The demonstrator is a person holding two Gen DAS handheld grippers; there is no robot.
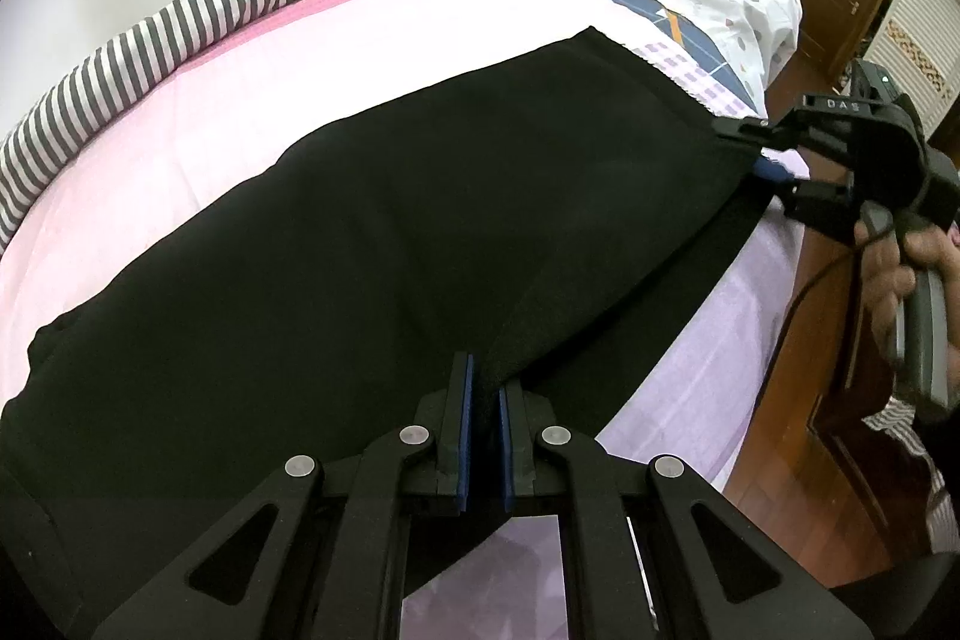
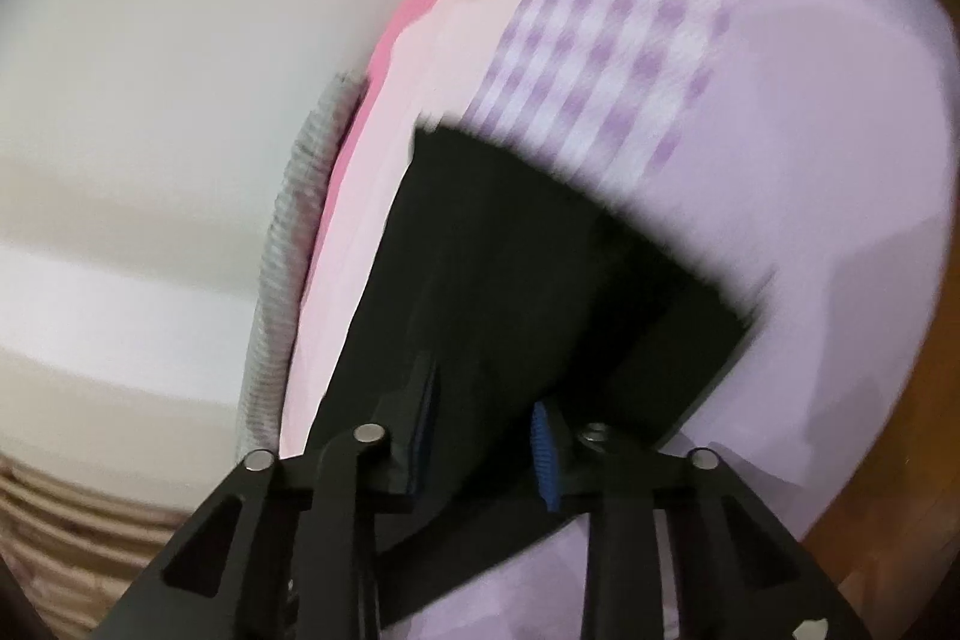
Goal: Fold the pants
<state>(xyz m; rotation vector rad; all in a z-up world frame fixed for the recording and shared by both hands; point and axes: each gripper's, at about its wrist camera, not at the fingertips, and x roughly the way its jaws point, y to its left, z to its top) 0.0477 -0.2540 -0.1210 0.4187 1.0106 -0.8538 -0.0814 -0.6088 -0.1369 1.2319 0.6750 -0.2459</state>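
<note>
We note the left tool nearest us, clamped tight on a raised ridge of the black pants, which lie spread lengthwise across the pink bed. We judge the fabric soft, light and limp: it drapes and would sag between grips, so edges and corners are the places to hold. Farther off, the right tool stands partly open astride the pants' far corner; we cannot tell whether its pads press the cloth.

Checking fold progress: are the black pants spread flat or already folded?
Spread lengthwise, not visibly folded: the black pants lie long across the bed, one edge pinched up by the left gripper.
</note>
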